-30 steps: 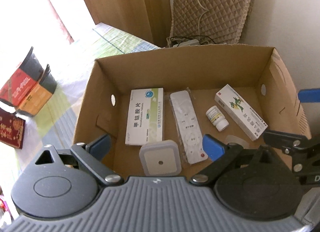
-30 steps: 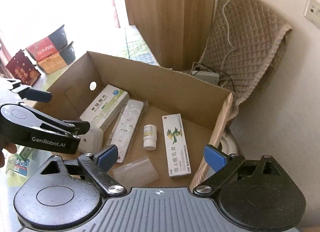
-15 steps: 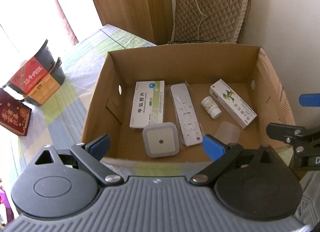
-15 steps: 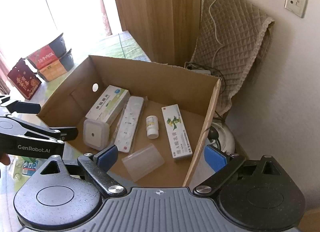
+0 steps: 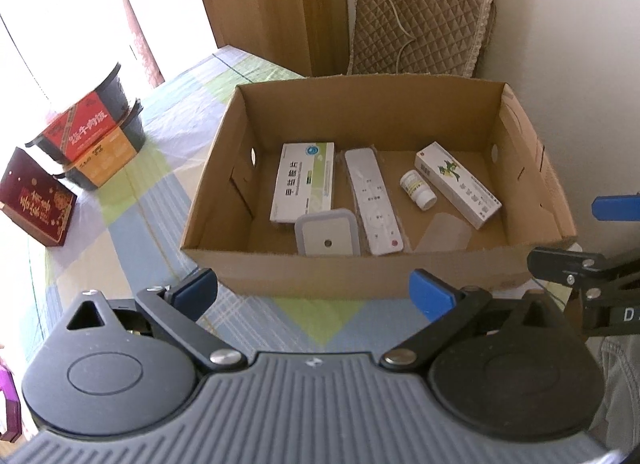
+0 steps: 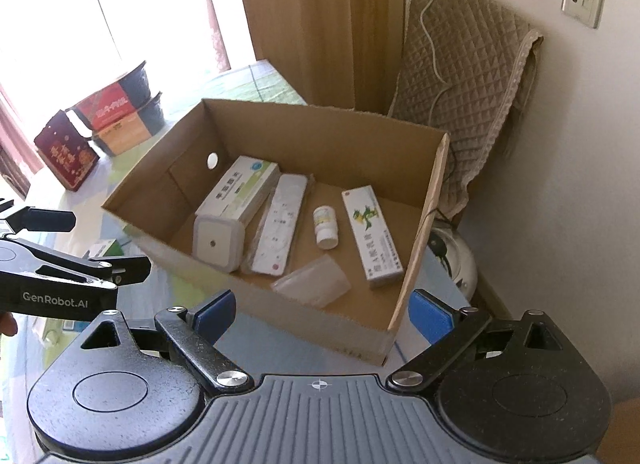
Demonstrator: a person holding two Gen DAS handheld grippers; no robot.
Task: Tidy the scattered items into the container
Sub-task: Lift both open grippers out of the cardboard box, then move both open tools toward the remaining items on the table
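Container: an open brown cardboard box [image 5: 288, 276] sits on the checked-cloth counter [image 5: 160, 191], its right wall [image 6: 424, 232] at the counter's edge near the white wall.
Box contents, left to right: a white and green medicine carton [image 5: 304, 183]; a flat white remote control in a clear sleeve [image 5: 372, 199]; a small white pill bottle [image 5: 417, 188] lying on its side; a long white carton with a green dragon print [image 5: 456, 183].
Near wall of the box: a square white night-light with a grey rim [image 5: 327, 238] lies partly on the medicine carton's near end; a clear plastic lid [image 6: 312, 284] lies flat towards the right.
Free floor in the box: a bare strip along the far wall, and another behind the left wall's round hole.
Left tool [image 5: 314, 292]: wide open, empty, blue pads in front of the box's near wall, over bare counter.
Right tool [image 6: 324, 314]: wide open, empty, its pads straddling the box's near right corner.
Counter outside the box: two stacked black tubs with red and orange sleeves [image 5: 92, 131] and a dark red gift box [image 5: 36, 199] stand well to the left; a small green and white packet [image 6: 105, 248] lies just left of the box.
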